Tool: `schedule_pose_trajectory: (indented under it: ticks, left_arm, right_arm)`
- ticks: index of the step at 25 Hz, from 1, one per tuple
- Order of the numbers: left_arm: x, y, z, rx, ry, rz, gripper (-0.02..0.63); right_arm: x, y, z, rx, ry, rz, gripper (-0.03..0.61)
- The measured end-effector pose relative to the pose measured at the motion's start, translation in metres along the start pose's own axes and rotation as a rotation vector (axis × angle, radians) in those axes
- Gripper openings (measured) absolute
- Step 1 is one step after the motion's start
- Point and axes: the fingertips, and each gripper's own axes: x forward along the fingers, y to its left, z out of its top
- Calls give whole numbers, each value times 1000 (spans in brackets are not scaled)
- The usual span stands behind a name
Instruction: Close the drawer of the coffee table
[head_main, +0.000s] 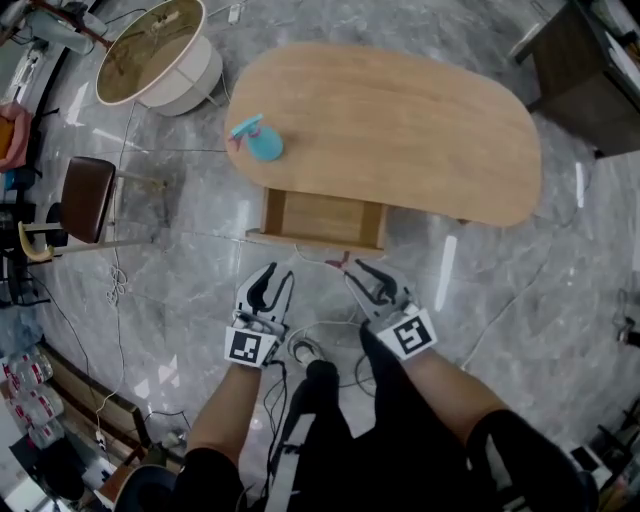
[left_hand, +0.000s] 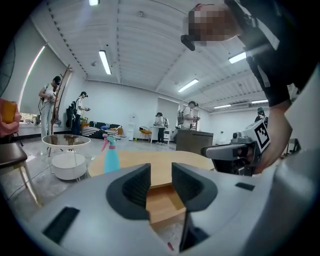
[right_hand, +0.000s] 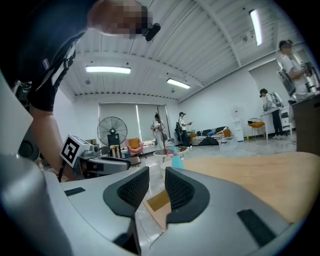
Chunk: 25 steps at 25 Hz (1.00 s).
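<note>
Facing the coffee table (head_main: 400, 120) from its near side, you've got the drawer (head_main: 322, 220) pulled out toward you, empty, sticking out from under the near edge of the top. Its long axis runs left-right along that edge, so the slide direction is straight away from you, to the far side. Left gripper (head_main: 278, 275) sits near the left half of the drawer front (head_main: 315, 241), right gripper (head_main: 358, 272) near the right half. Both are just short of it, not touching, with the right one looking slightly closer. Both sets of jaws stand partly apart with nothing between them; the gripper views only show the drawer through the gaps. Push looks like it should go far-ward, square to the front, both sides evenly, or it may rack. Spray bottle (head_main: 258, 142) on the top's left end is well clear of the path.
</note>
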Motion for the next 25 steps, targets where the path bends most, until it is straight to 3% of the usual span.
schedule_pose_trajectory:
  ticks: [6,13,21,25]
  left_arm:
    - [19,17,-37,-8,-35,-32,129]
    - [36,28,-128,-5,61,-79,126]
    - [66,31,-210,-12,131,-108,126]
    - [81,38,-232,-1,146,-98,127]
  right_arm:
    - [15,-10,-52,22,12,-78,97]
    - [29,15,-151,-6,178,-48,97]
    - [46,0,-236,20,275,-80,97]
    - [58,-12,-264,50,288,-97,97]
